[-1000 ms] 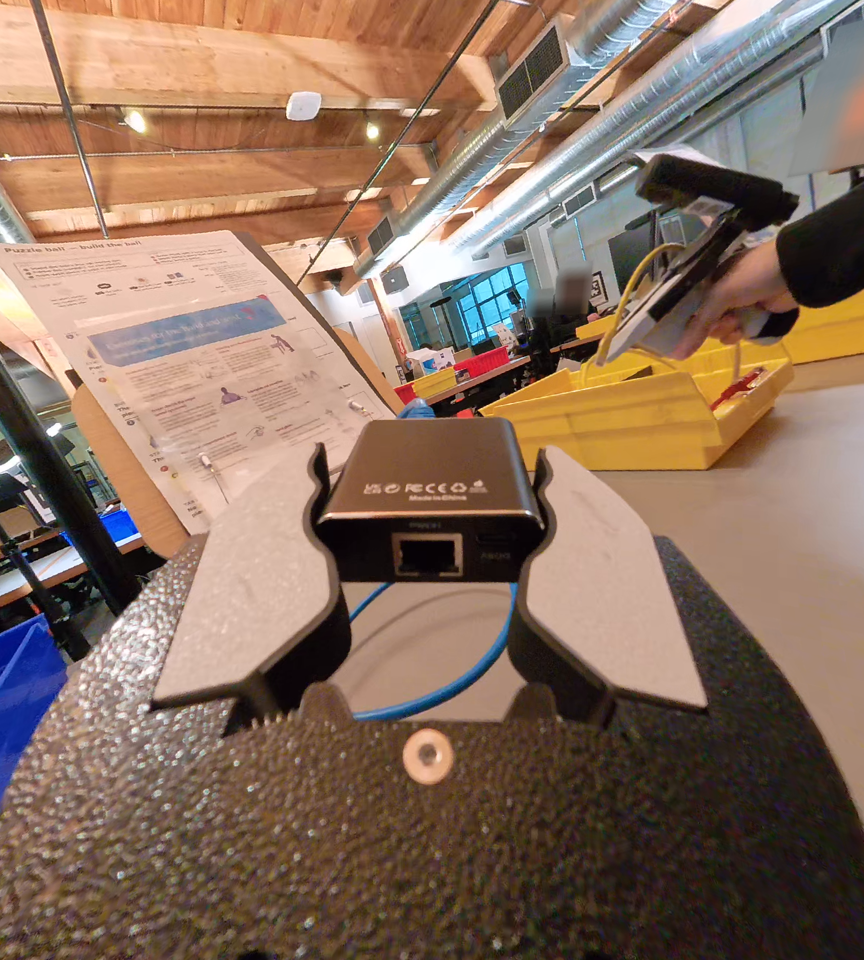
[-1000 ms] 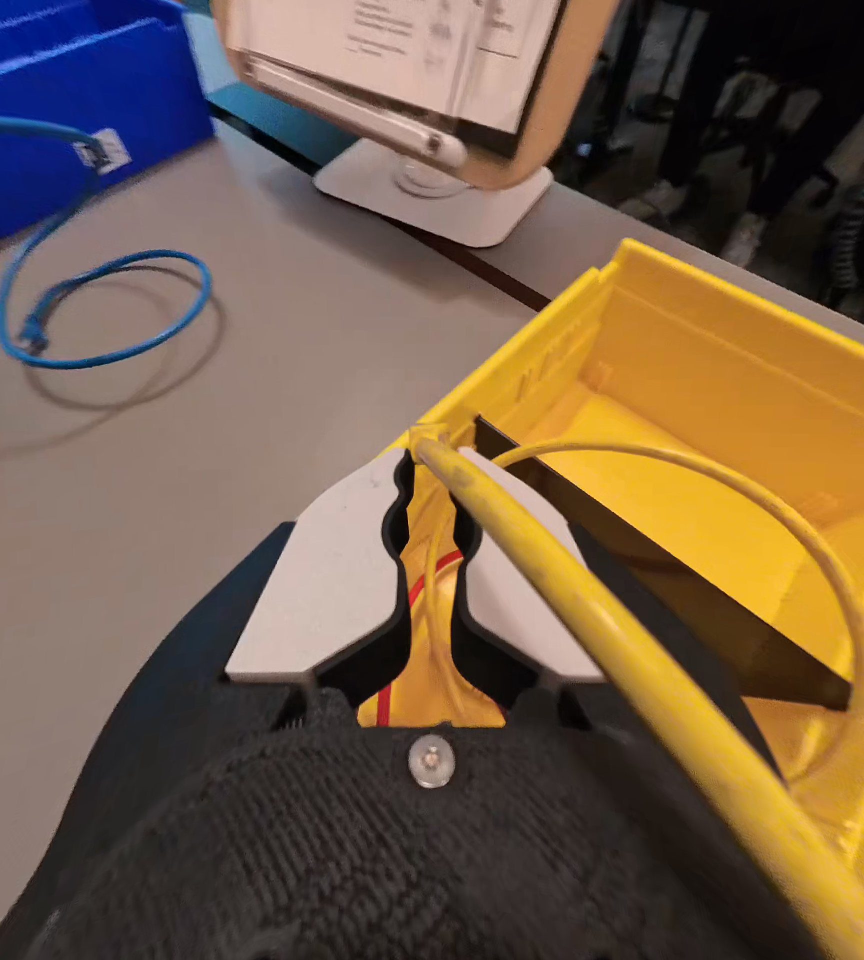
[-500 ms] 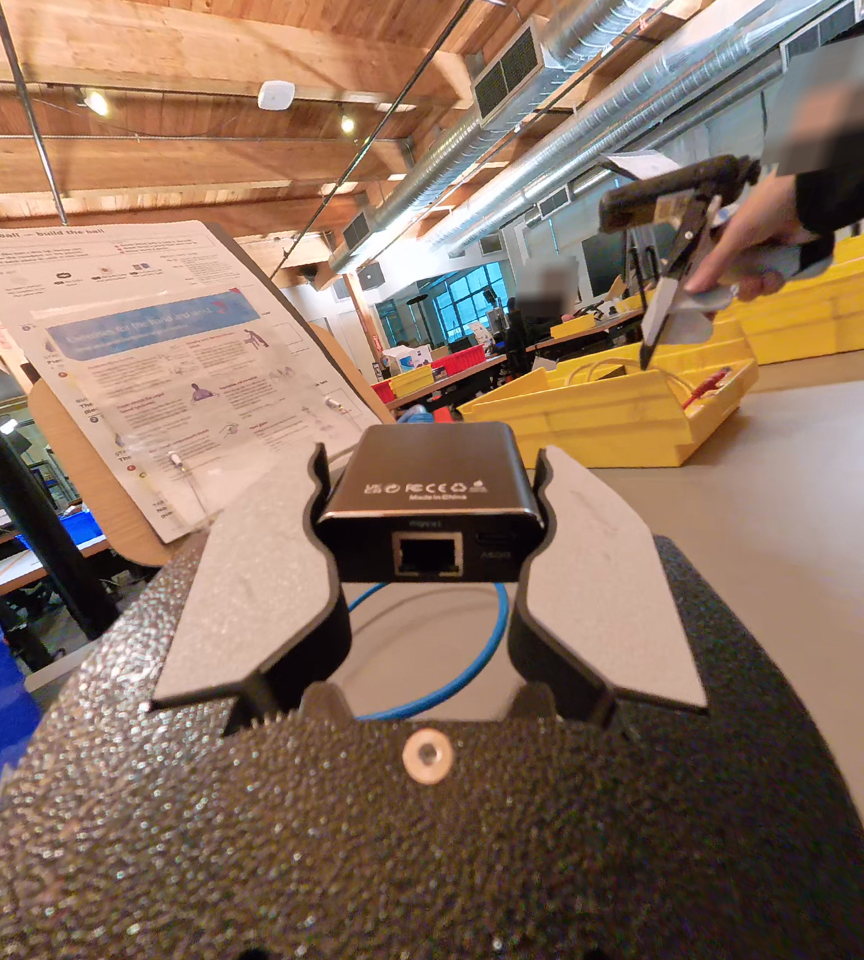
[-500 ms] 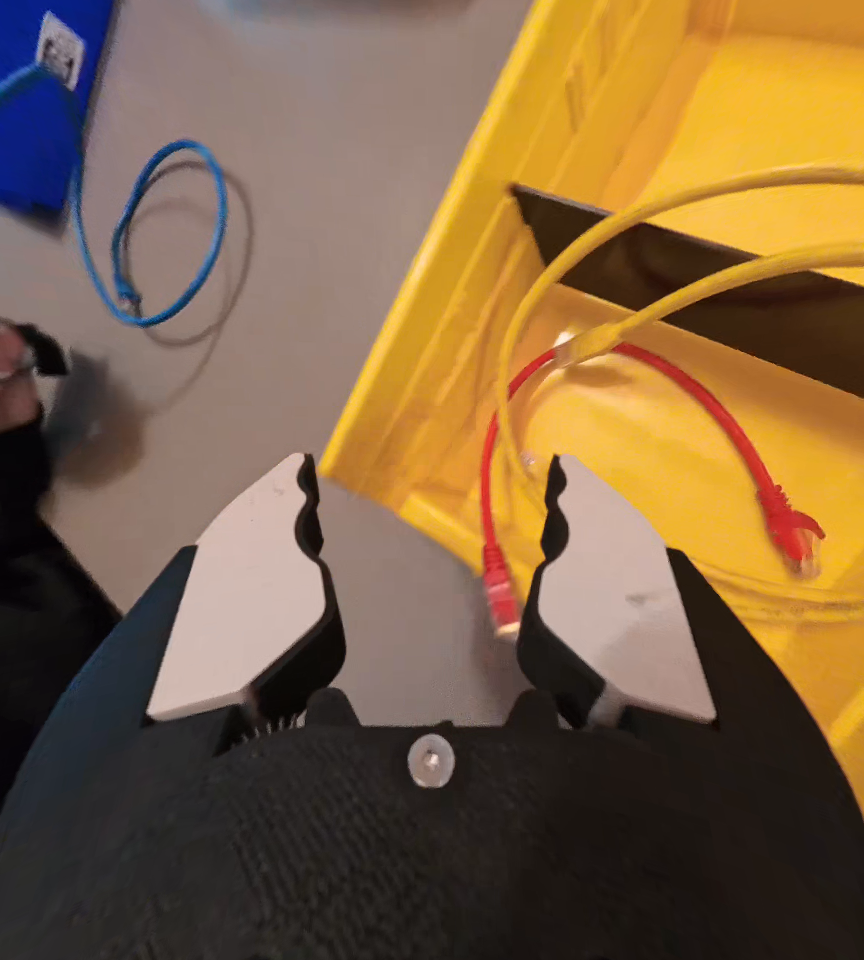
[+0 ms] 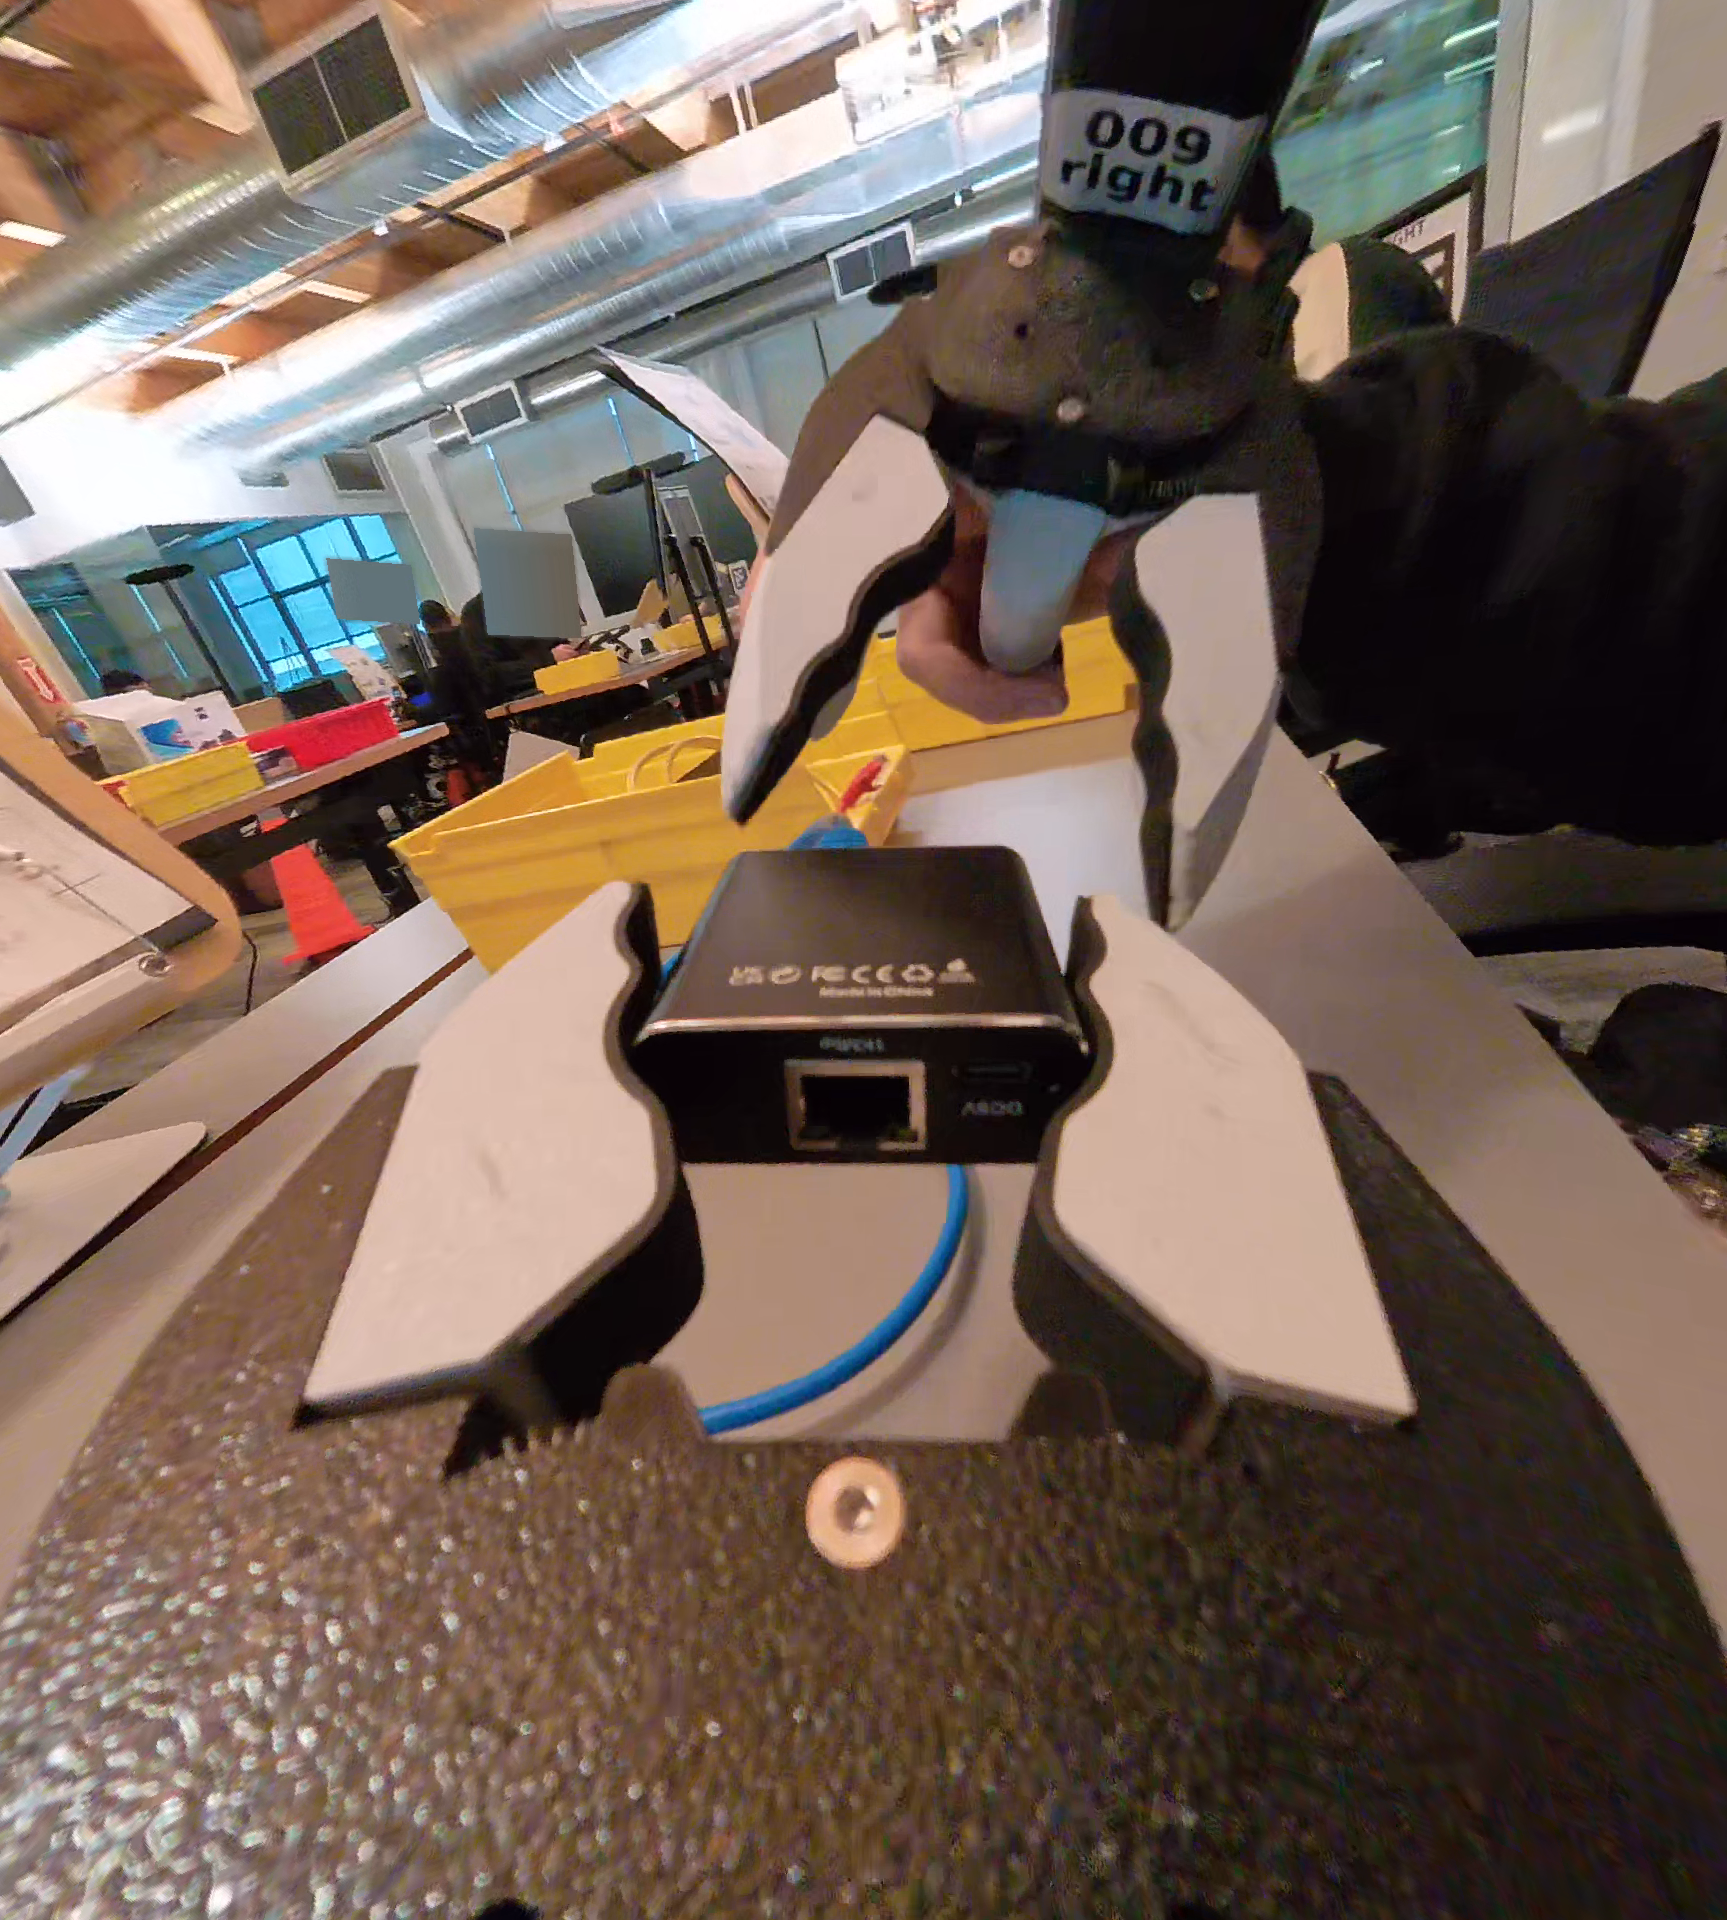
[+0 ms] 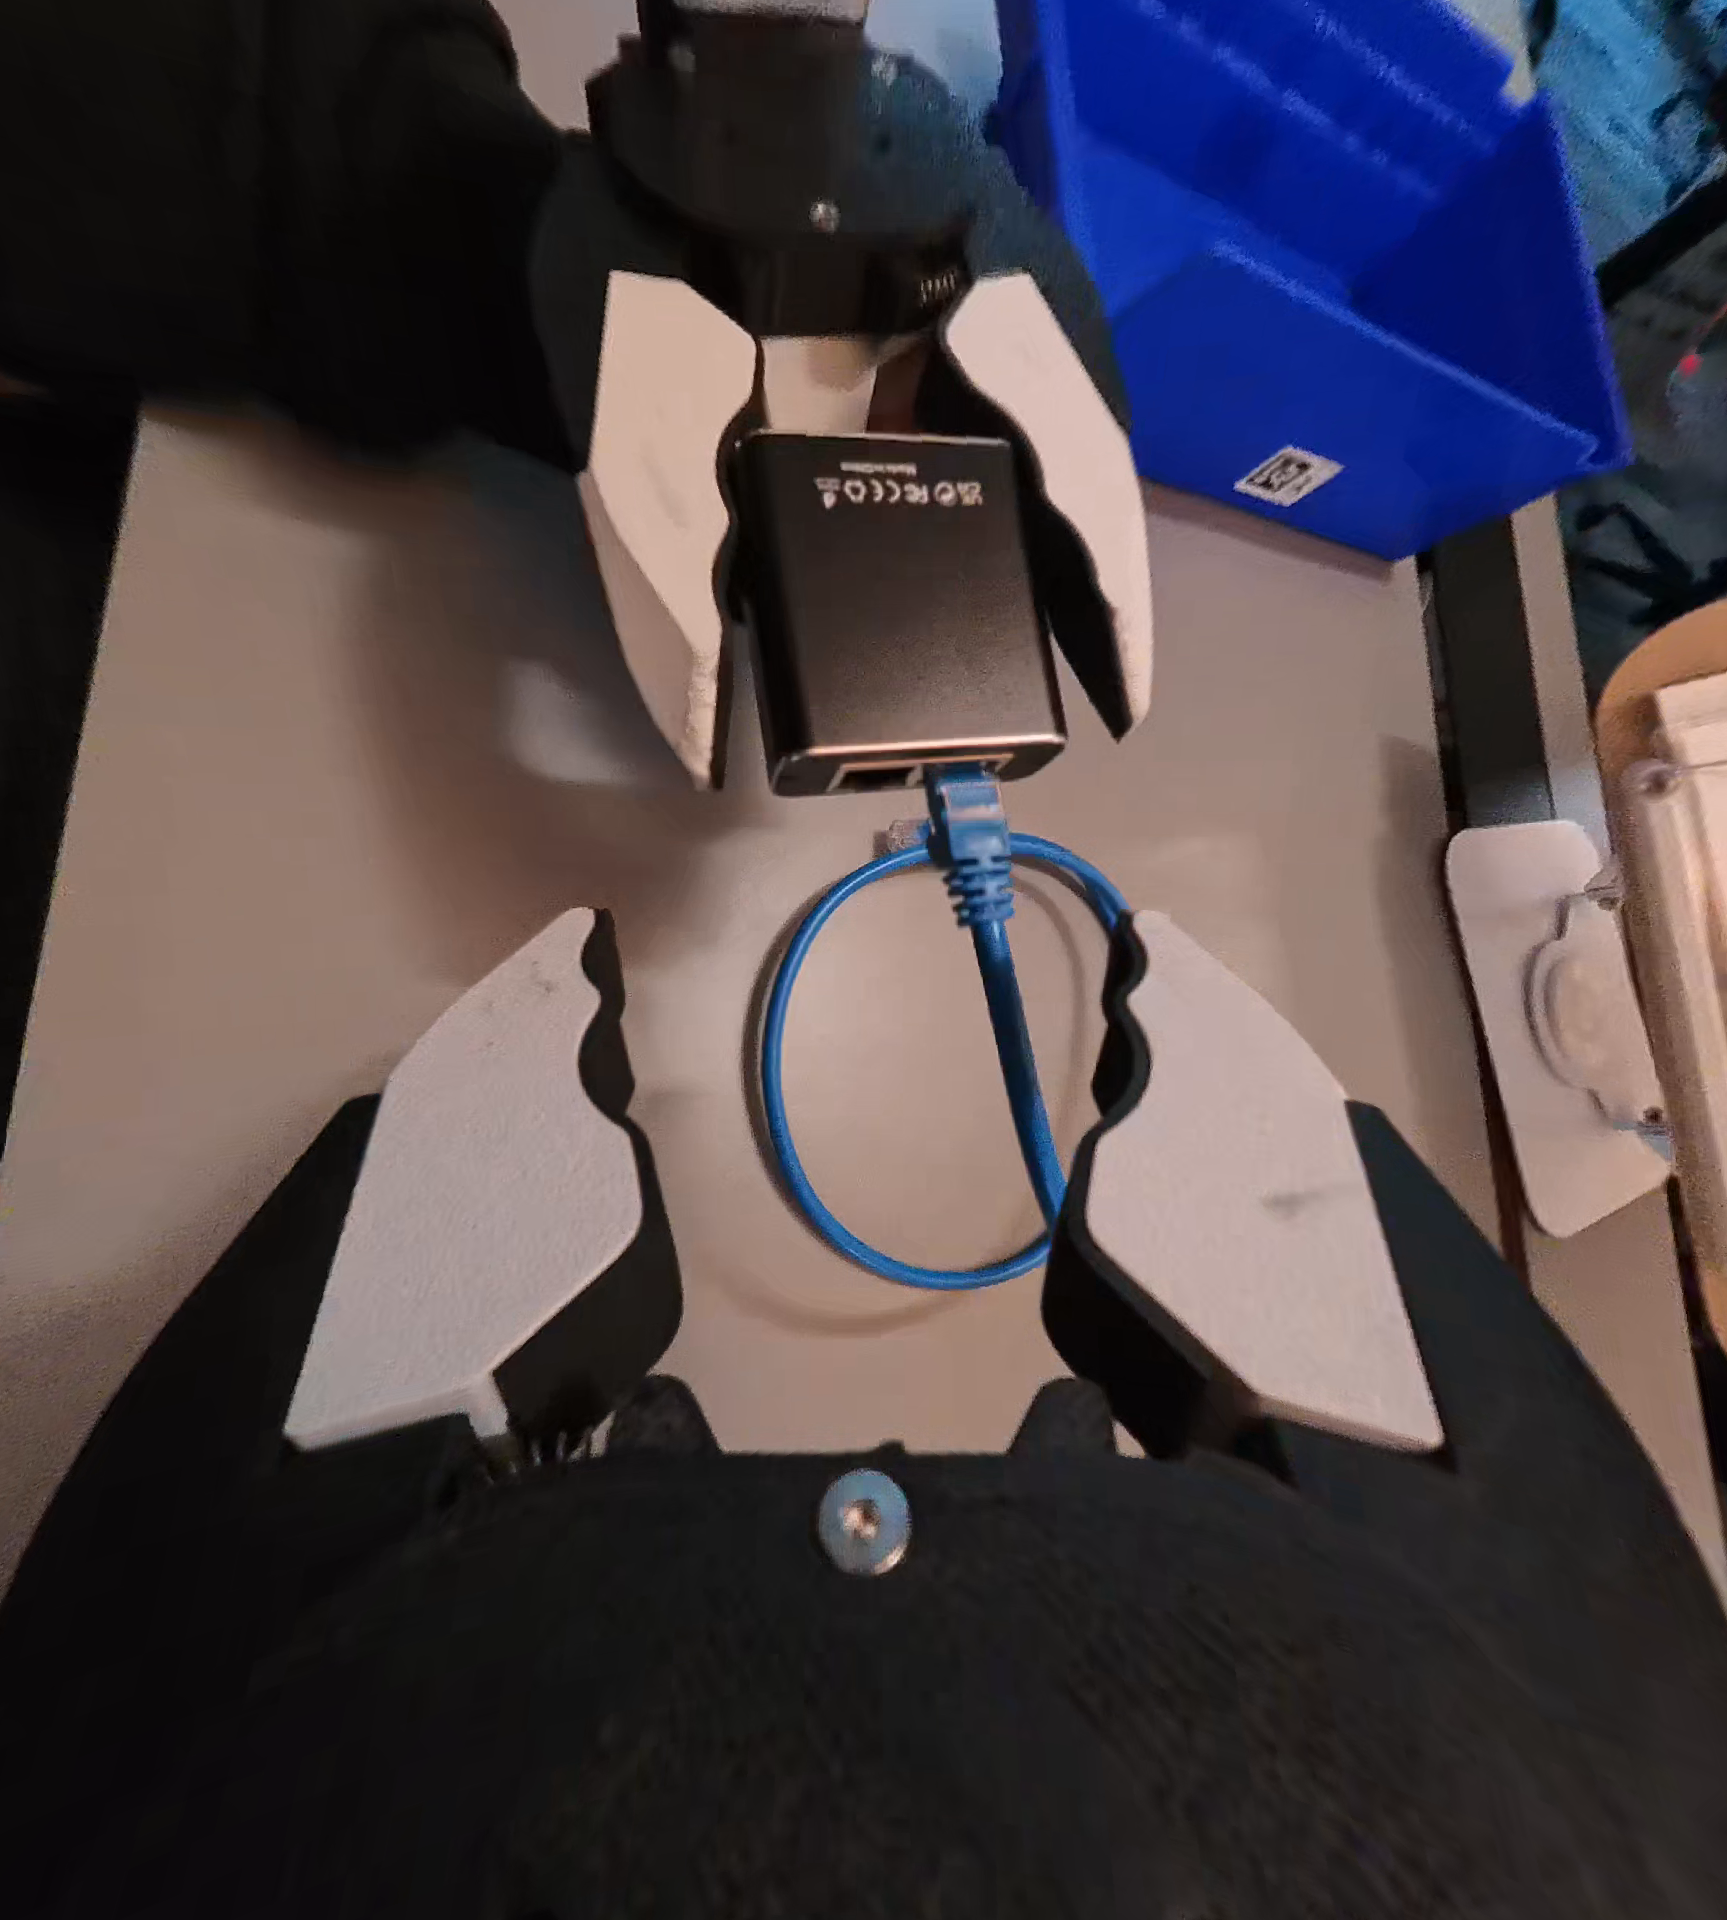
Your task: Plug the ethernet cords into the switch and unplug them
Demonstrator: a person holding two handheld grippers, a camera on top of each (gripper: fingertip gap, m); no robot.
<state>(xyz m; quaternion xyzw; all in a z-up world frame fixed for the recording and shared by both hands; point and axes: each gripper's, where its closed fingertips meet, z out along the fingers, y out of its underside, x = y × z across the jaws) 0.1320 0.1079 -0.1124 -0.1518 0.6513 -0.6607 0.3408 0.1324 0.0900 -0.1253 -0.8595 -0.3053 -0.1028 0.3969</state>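
My left gripper (image 5: 854,904) is shut on a small black switch (image 5: 859,935) and holds it just above the grey table, one empty port facing the camera. A blue ethernet cord (image 6: 968,831) is plugged into the right port on the switch's (image 6: 890,582) far face, and its loop (image 6: 786,1091) lies on the table. The cord's other plug lies free beside the first. My right gripper (image 6: 864,925) is open and empty, its fingers on either side of the blue loop, facing the left gripper (image 6: 911,748). In the left wrist view it (image 5: 952,852) hangs open over the switch's far end.
A yellow bin (image 5: 568,842) holding yellow and red cords stands behind the switch. A blue bin (image 6: 1306,260) sits at the table's far corner. A sign stand with a white base (image 6: 1565,1018) stands by the table edge; its board (image 5: 7,883) shows at left.
My right gripper let go of the yellow cord over the yellow bin, opened, and swung across to face the switch. My left gripper kept hold of the switch.
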